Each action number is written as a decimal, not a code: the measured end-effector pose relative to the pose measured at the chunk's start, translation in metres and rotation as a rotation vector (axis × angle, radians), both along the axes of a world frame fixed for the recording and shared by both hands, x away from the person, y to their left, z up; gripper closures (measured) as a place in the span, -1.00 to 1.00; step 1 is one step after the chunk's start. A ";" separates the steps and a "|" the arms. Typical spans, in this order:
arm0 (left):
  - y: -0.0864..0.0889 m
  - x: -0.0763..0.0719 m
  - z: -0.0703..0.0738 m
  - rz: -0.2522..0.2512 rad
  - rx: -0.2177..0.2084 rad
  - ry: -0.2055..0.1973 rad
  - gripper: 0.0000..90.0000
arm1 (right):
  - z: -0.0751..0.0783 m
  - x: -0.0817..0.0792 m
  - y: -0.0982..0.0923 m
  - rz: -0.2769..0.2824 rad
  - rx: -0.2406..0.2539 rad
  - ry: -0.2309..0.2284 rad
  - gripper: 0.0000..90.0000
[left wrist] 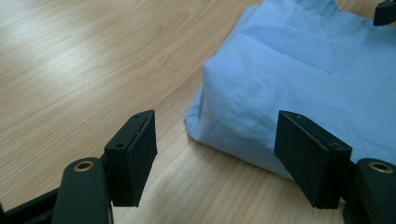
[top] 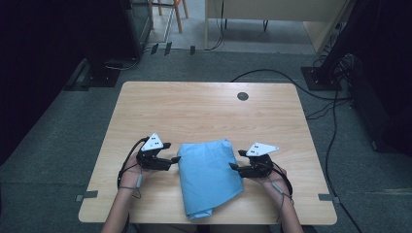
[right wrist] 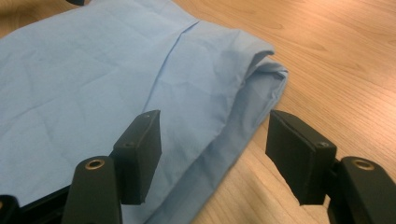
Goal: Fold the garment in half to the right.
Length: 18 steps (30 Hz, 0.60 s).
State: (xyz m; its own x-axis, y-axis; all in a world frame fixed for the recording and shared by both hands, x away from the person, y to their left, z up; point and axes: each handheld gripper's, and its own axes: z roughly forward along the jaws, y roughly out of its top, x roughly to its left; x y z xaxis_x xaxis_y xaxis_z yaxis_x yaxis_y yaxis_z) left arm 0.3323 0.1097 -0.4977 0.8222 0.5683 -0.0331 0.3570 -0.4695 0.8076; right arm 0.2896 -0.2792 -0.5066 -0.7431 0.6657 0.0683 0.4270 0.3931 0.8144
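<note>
Wood-grain laminate covers the table (top: 204, 109), a pale rectangular top with rounded corners and a small dark round grommet (top: 243, 96) set near its far edge. Grey carpet surrounds it, with short strips of tape stuck to the floor by the near corners and beyond the far side. Black cables (top: 330, 141) run over the carpet on the right towards a dark stand, and a dark cabinet stands at the far left. Light wooden furniture legs and a pale panel show at the back of the room.

A folded light-blue cloth (top: 209, 174) lies on the near half of the table, its near end almost at the table's edge. The left gripper (top: 171, 153) sits just beside the cloth's left edge with its jaws spread apart and nothing between the pads; in the left gripper view one jaw stands over bare wood, the other over the cloth's corner. The right gripper (top: 237, 159) is at the cloth's right edge, jaws likewise spread, straddling the layered fold without pressing it.
</note>
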 end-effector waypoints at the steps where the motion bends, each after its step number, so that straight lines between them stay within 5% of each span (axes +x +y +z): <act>1: 0.000 0.000 0.000 0.000 0.000 0.000 -0.34 | 0.000 0.000 0.000 0.000 0.000 0.000 -0.21; 18: 0.010 -0.003 -0.005 0.017 0.006 0.000 -0.34 | -0.002 0.002 -0.016 -0.046 0.002 0.007 -0.26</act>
